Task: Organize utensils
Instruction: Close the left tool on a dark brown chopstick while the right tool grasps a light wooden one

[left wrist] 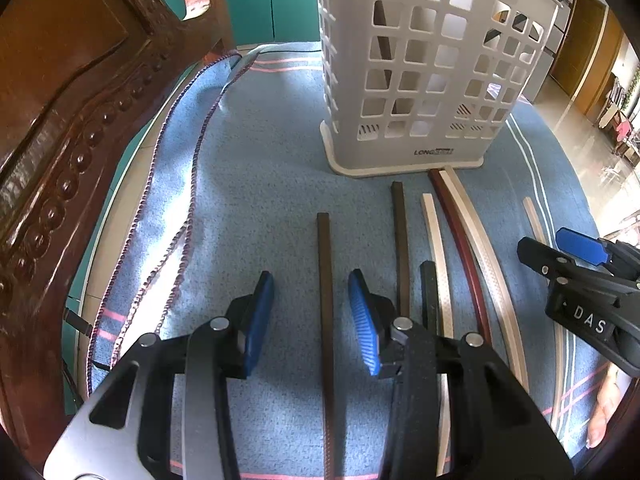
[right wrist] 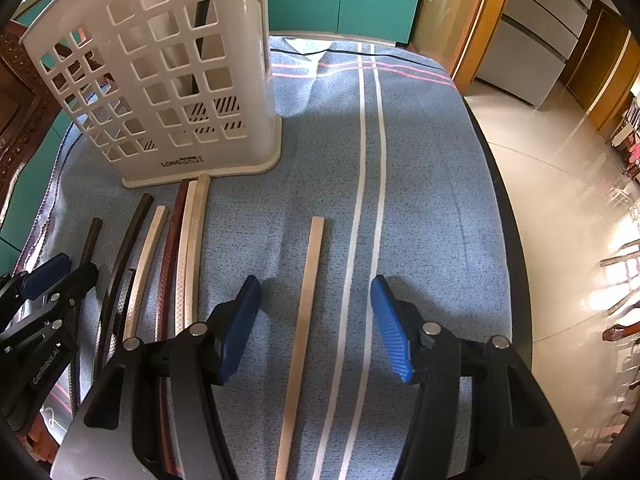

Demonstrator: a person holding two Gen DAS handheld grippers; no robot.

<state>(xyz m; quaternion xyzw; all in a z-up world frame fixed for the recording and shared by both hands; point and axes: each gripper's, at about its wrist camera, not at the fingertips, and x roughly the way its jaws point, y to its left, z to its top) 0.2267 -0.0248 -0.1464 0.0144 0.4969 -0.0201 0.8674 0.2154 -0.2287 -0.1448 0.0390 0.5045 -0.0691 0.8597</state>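
Only the left wrist view shows the big carved brown wooden chair (left wrist: 60,128) by the tabletop (left wrist: 260,160). Only the right wrist view shows the shiny floor (right wrist: 560,184) and grey drawers (right wrist: 536,40). A soft blue cloth (right wrist: 432,184) with white stripes covers the tabletop.

A tall white plastic basket (left wrist: 424,80) full of square holes stands up on the cloth. One dark stick stands inside it.

Long thin chopsticks lie flat in front of the basket. They all point away from the cameras, toward the basket. A pale tan chopstick (right wrist: 302,336) lies alone, apart from the others. A dark brown chopstick (left wrist: 325,312) lies alone too. Between them is a close bunch (left wrist: 452,248) of dark, red and cream sticks, some with a bumpy criss-cross skin, and the longest ones almost touch the basket's foot.

The left hand-held gripper (left wrist: 310,320) is spread wide with the dark brown chopstick lying between its ribbed blue pads (left wrist: 366,324), not touching. The right hand-held gripper (right wrist: 314,328) is spread wide over the pale tan chopstick, holding nothing.
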